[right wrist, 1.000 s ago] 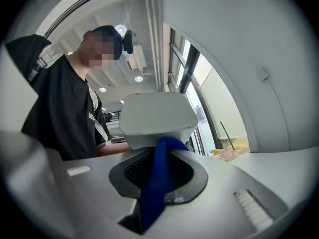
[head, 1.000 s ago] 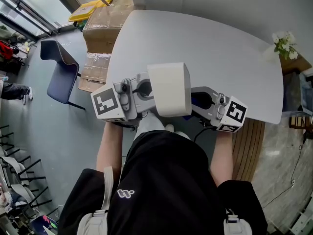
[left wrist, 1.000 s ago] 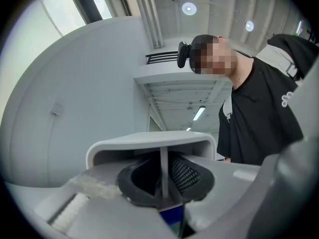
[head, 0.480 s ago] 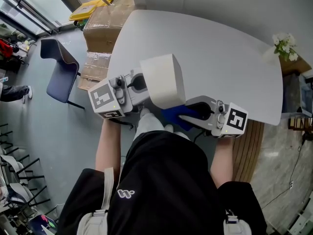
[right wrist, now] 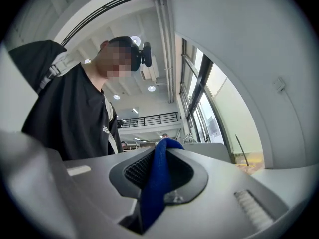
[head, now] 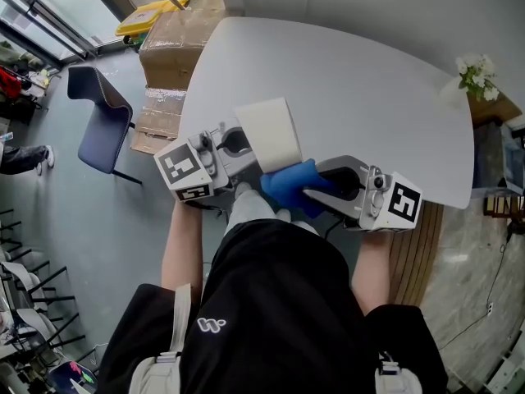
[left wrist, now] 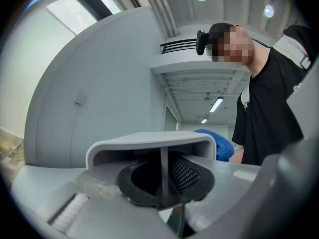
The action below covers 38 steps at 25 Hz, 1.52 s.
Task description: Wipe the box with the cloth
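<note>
Left gripper (left wrist: 162, 178) clamped on thin wall of box (head: 267, 134). Box in air at near edge of table (head: 353, 80), in front of person.

Right gripper (right wrist: 158, 177) pinched tight on blue cloth (head: 289, 185), which sits bunched at box's near side.

To wipe well:
- steady box with left
- spread cloth flatter
- draw it along face with even pressure
- turn box for other sides

Contact spot hidden under cloth; probably touching. Box's underside and far face out of sight.
</note>
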Motion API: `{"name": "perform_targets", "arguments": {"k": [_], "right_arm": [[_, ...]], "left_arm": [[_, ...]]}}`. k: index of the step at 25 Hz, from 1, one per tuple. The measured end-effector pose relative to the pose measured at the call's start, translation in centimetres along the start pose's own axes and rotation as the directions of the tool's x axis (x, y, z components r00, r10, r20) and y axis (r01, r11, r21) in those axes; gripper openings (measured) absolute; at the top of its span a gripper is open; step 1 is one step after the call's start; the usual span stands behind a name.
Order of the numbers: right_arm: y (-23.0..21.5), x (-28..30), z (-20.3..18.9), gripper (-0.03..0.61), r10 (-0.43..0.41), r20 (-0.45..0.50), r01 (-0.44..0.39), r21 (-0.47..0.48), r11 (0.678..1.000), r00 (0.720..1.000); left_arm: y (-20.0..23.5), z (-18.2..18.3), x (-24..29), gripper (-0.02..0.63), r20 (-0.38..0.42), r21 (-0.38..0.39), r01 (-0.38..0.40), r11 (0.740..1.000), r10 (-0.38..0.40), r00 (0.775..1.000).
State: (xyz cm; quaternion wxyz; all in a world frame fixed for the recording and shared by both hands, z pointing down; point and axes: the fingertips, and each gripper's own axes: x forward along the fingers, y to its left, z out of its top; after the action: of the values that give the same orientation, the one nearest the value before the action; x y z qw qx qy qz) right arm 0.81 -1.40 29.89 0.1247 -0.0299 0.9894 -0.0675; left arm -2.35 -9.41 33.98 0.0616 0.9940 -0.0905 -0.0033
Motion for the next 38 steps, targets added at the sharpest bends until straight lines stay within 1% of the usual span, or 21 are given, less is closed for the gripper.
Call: {"name": "perform_targets", "arguments": {"k": [3,5,9,12,15,17,20,26,28,30,34,38], "right_arm": [[-0.8,-0.4,1.1,0.054,-0.034,0.059,0.036,-0.043,0.998,0.998],[-1.5,-0.6,1.8,0.054,-0.070,0.096,0.074,-0.048,0.996,0.993],[-2.2,-0.7,2.8,0.055,-0.131,0.143,0.137,-0.037,0.990,0.981],[-2.7,-1.5,3.0,0.057,-0.158,0.179,0.163,-0.014,0.987,0.971],[-3.7,-2.0,3.2,0.055,-0.208,0.200,0.210,0.010,0.978,0.957],[-4.7,-2.3,3.3,0.055,-0.257,0.201,0.260,0.013,0.965,0.945],[-5.9,-3.1,3.4,0.055,-0.330,0.207,0.334,0.016,0.943,0.921],[-8.0,-4.3,3.0,0.055,-0.456,0.220,0.458,0.046,0.888,0.862],[-8.5,-4.6,2.5,0.055,-0.493,0.209,0.494,0.054,0.868,0.844],[-9.0,-5.0,1.9,0.054,-0.526,0.187,0.526,0.052,0.849,0.830],[-9.6,-5.5,0.7,0.054,-0.570,0.134,0.570,0.040,0.820,0.811],[-9.7,-5.6,-0.2,0.054,-0.579,0.092,0.579,0.031,0.815,0.810]], "left_arm": [[0.0,-0.6,0.0,0.055,-0.010,-0.017,0.011,1.000,-0.011,1.000],[-0.2,-0.9,-0.2,0.055,-0.016,-0.021,0.021,1.000,-0.022,1.000],[-0.9,-1.1,-0.4,0.055,-0.018,-0.026,0.045,0.999,-0.045,0.999],[-1.8,-1.3,0.2,0.055,-0.024,-0.019,0.081,0.997,-0.081,0.996],[-3.0,-1.6,0.9,0.055,-0.042,0.000,0.127,0.992,-0.127,0.991],[-3.9,-1.6,1.2,0.055,-0.052,0.014,0.158,0.987,-0.157,0.986],[-4.9,-1.6,1.7,0.055,-0.049,0.018,0.182,0.983,-0.181,0.982],[-6.1,-0.8,1.8,0.055,-0.007,0.005,0.210,0.978,-0.210,0.978],[-6.5,-0.2,1.8,0.055,0.020,-0.006,0.223,0.975,-0.223,0.975],[-6.5,0.1,1.7,0.055,0.034,-0.029,0.210,0.977,-0.209,0.977],[-5.9,1.3,1.2,0.055,0.080,-0.040,0.186,0.982,-0.183,0.980],[-5.1,2.4,0.6,0.055,0.113,-0.027,0.164,0.986,-0.160,0.981]]}}
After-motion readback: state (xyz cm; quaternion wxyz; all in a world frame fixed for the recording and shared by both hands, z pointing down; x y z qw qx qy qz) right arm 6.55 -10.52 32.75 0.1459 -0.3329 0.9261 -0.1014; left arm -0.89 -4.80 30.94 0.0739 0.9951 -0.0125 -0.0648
